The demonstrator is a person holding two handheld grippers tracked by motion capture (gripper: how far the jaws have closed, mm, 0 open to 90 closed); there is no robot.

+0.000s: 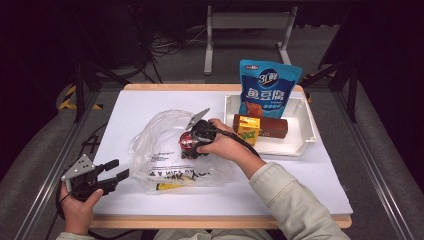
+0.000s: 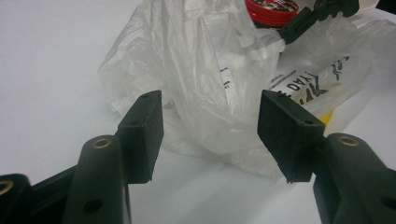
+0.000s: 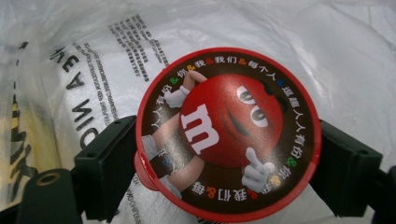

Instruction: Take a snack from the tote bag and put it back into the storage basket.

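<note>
At the centre of the high view, the right tool (image 1: 192,143) is gripping a round red-lidded candy tub (image 3: 228,133) over the crumpled clear plastic bag (image 1: 165,150) on the white desk (image 1: 300,180). The left tool (image 2: 210,135), lower left, is gaping empty. The slack bag mouth could be folding shut, snagging the tub.

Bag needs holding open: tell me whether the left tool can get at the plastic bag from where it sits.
Probably yes: the left tool is open, its jaws facing the plastic bag with bare table between.
</note>
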